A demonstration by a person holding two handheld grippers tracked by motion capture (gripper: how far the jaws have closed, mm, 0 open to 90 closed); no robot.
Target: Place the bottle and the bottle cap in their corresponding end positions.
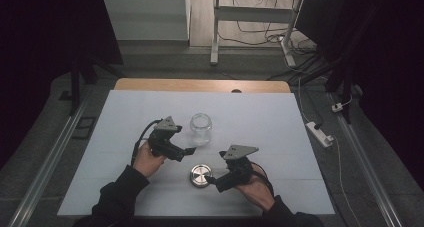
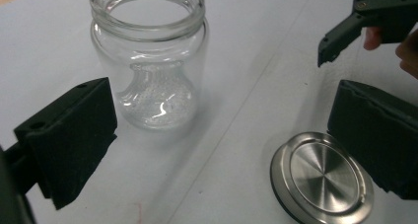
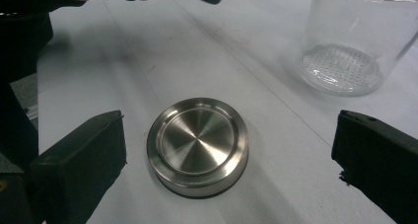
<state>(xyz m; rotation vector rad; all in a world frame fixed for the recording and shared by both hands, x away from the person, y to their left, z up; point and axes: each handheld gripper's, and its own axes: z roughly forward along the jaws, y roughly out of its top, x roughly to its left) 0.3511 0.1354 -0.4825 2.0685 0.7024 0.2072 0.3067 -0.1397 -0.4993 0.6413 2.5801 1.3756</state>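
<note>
An empty clear glass jar [image 1: 200,128] stands upright without a lid on the white table cover; it shows close up in the left gripper view [image 2: 150,61] and at the top right of the right gripper view [image 3: 355,39]. A round steel lid [image 1: 200,176] lies flat nearer the person, also seen as the lid [image 2: 323,177] and the lid [image 3: 198,145]. My left gripper [image 1: 189,151] is open, just left of and short of the jar, holding nothing. My right gripper [image 1: 214,182] is open beside the lid, its jaws wide on either side of it, apart from it.
The white cover [image 1: 125,187] spans the wooden table [image 1: 150,84]. Beyond the far edge stand a metal table frame [image 1: 216,32] and loose cables on the floor. A power strip [image 1: 320,133] lies right of the table. Rails run along both sides.
</note>
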